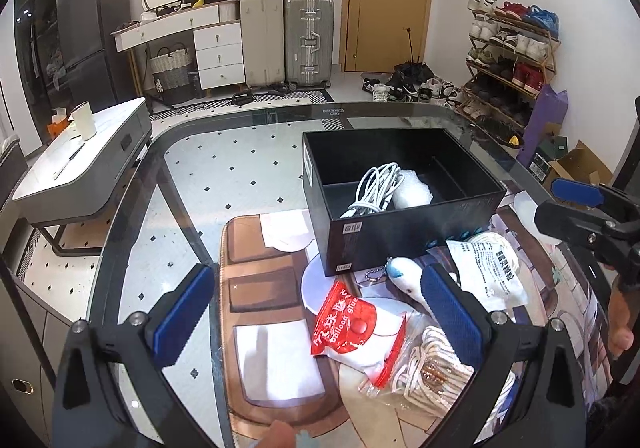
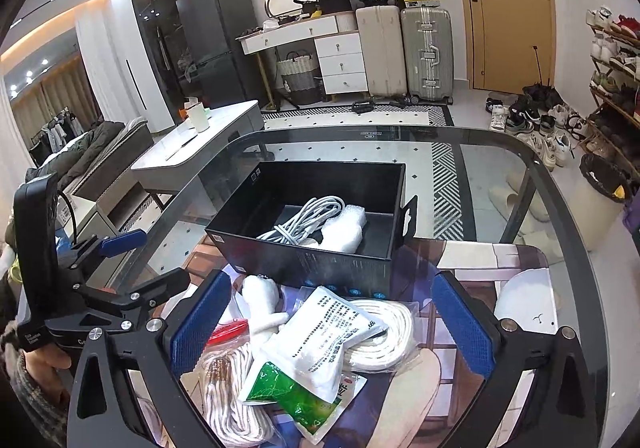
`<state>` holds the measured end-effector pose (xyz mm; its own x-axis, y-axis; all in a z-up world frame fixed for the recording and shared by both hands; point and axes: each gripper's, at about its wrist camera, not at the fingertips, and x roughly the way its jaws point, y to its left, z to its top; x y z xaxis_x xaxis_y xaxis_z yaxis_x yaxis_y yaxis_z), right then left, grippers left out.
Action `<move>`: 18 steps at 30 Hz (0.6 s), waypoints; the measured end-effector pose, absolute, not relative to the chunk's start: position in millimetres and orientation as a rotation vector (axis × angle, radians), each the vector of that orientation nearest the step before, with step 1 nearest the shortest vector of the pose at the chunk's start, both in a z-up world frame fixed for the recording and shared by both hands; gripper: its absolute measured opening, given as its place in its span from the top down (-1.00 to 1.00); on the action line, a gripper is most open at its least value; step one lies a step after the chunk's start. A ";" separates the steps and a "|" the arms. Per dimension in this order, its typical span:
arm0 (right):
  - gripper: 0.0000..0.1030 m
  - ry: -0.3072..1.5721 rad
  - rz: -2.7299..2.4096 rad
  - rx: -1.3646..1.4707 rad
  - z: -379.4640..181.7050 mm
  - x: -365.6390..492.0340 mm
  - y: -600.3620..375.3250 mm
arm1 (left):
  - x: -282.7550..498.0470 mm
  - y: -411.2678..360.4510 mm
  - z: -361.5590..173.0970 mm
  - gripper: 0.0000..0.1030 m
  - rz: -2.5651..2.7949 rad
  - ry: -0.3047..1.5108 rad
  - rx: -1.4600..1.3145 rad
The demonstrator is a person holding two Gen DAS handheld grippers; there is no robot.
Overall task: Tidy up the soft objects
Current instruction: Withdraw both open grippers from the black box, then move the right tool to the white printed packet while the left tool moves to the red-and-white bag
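A black box [image 1: 400,232] on the glass table holds a white cable [image 1: 376,183] and a bubble-wrap roll [image 1: 412,191]. In front of it lie a white plush toy [image 1: 404,280], a red balloon-glue bag [image 1: 348,324], a zip bag of rope [image 1: 424,364] and a printed white packet [image 1: 486,272]. My left gripper [image 1: 318,314] hovers open over the red bag. My right gripper [image 2: 332,324] stands wide open above the white packet [image 2: 332,332], a rope coil [image 2: 388,332] and a green-and-white packet [image 2: 296,396]. Neither gripper holds anything.
A printed mat [image 1: 256,288] covers the near part of the glass table [image 1: 192,151]. Each gripper shows at the edge of the other's view, with a hand on its handle. On the floor beyond stand a low white table [image 1: 84,163], suitcases and a shoe rack [image 1: 508,59].
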<state>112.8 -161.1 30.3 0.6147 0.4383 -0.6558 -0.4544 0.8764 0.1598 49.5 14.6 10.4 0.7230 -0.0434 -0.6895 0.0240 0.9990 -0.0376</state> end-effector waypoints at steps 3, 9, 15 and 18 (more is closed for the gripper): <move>-0.98 0.762 0.506 -0.036 28.5 110.5 -159.3 | 43.9 15.4 3.5 -1.00 -0.034 0.773 -0.026; -0.98 0.766 0.510 -0.037 26.4 101.3 -158.4 | 36.7 17.2 -0.6 -1.00 -0.028 0.773 -0.037; -0.98 0.752 0.524 -0.015 26.7 95.4 -156.2 | 31.4 19.9 -3.9 -1.00 -0.015 0.757 -0.034; -0.98 0.757 0.525 -0.019 26.2 92.3 -154.6 | 30.8 20.2 -6.0 -1.00 -0.013 0.759 -0.034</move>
<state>92.3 -154.6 26.2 0.6044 0.4472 -0.6593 -0.4608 0.8714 0.1686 30.8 20.2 -6.0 0.7253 -0.0241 -0.6881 -0.0006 0.9994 -0.0357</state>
